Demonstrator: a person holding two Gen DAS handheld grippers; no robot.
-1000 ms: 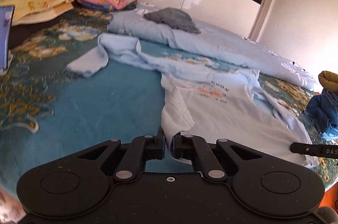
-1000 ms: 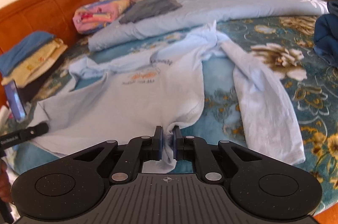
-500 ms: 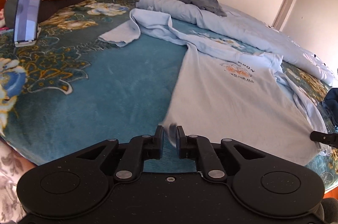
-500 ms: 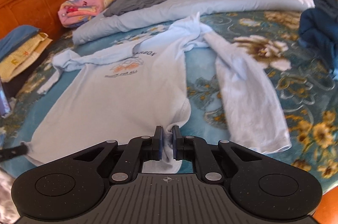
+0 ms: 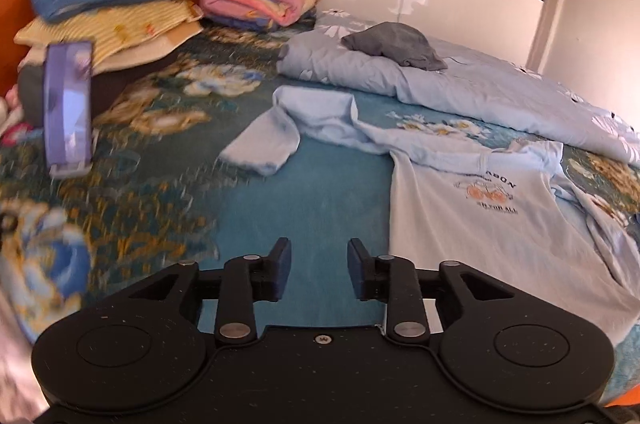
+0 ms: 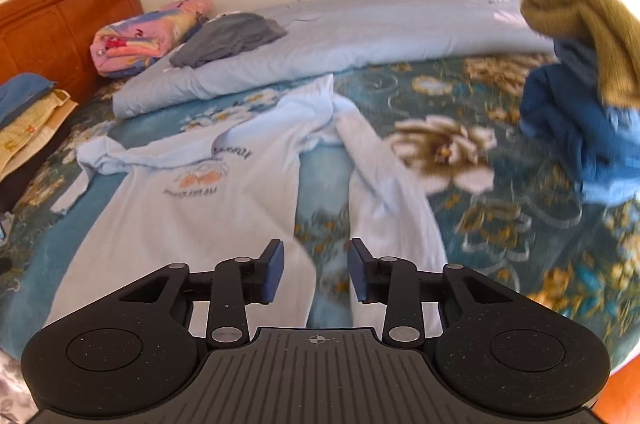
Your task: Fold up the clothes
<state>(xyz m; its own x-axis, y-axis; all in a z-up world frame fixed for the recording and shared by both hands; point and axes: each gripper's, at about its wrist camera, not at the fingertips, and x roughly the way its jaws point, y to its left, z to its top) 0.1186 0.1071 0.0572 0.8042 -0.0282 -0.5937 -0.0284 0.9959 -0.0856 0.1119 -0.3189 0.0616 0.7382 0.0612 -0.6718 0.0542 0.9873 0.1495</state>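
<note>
A light blue long-sleeved shirt [image 5: 480, 224] with an orange chest print lies spread front-up on the teal floral bedspread [image 5: 320, 200]. It also shows in the right wrist view [image 6: 192, 216]. One sleeve [image 5: 264, 144] lies bunched to the far left, the other sleeve [image 6: 384, 192] runs down the shirt's right side. My left gripper [image 5: 319, 264] is open and empty, above the bedspread just left of the shirt's hem. My right gripper [image 6: 316, 264] is open and empty, above the hem's right corner.
A pale blue duvet [image 5: 480, 92] with a grey garment [image 5: 396, 44] lies behind the shirt. Stacked pillows [image 5: 108, 12] and a standing phone [image 5: 68, 104] are at the left. A pile of blue and olive clothes [image 6: 584, 96] sits at the right.
Both grippers have let go of the shirt's hem and opened. The shirt now lies flat and stretched out on the bedspread. The left gripper has shifted left, off the shirt.
</note>
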